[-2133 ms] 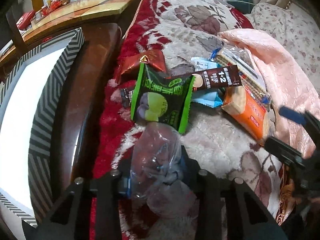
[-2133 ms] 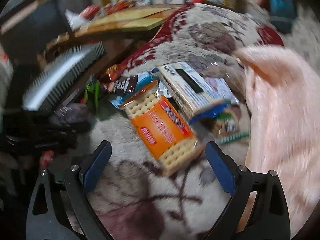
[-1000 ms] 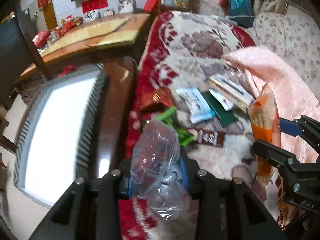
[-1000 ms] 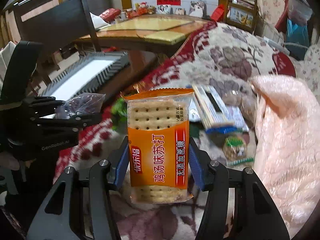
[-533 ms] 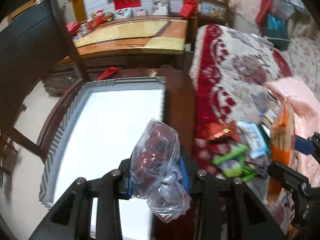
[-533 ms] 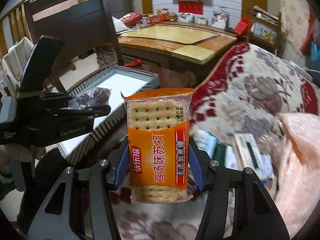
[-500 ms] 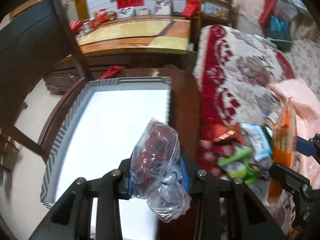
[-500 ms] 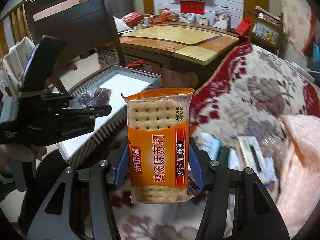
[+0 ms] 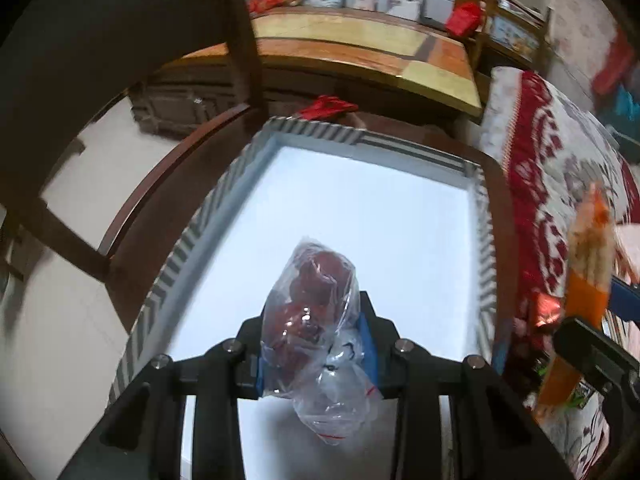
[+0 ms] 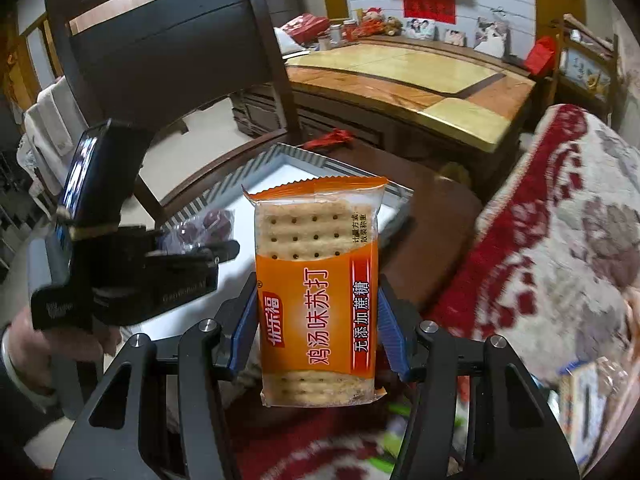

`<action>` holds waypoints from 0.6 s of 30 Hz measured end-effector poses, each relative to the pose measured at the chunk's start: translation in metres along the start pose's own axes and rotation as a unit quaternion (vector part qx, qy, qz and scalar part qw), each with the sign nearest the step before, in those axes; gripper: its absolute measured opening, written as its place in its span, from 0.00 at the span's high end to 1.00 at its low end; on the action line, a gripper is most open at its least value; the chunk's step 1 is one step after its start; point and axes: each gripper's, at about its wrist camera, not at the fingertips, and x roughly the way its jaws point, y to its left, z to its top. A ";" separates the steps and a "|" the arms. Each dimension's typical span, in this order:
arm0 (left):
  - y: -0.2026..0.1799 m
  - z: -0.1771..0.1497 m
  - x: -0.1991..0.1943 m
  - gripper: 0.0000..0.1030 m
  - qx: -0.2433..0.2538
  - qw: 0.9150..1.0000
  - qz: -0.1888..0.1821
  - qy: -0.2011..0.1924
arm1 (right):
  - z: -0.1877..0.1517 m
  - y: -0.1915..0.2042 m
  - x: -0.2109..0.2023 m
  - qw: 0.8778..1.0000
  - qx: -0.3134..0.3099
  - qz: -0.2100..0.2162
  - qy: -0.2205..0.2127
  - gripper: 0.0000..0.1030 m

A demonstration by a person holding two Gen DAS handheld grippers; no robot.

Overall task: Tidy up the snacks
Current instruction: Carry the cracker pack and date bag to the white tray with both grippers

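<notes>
The left wrist camera sits behind its claw (image 9: pixel 316 344) and looks steeply down, close over the white tray (image 9: pixel 256 160). The right wrist camera looks along its claw (image 10: pixel 316 320) more shallowly toward twelve o'clock. Both views share the tray (image 10: pixel 208 196), with the left claw (image 10: pixel 216 250) at nine o'clock.

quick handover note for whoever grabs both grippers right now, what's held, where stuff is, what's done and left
Left gripper: shut on a clear bag of dark red snacks, held over the white tray.
Right gripper: shut on the orange cracker pack, upright, in the air beside the tray.
Done: both items picked up. The tray floor that shows is bare.
Left: set both in the tray, then fetch the other snacks that show blurred on the floral blanket.
</notes>
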 end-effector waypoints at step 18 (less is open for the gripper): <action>0.033 -0.016 0.031 0.63 -0.047 0.998 0.017 0.048 | 0.024 0.027 0.106 0.996 0.002 0.032 0.089 0.48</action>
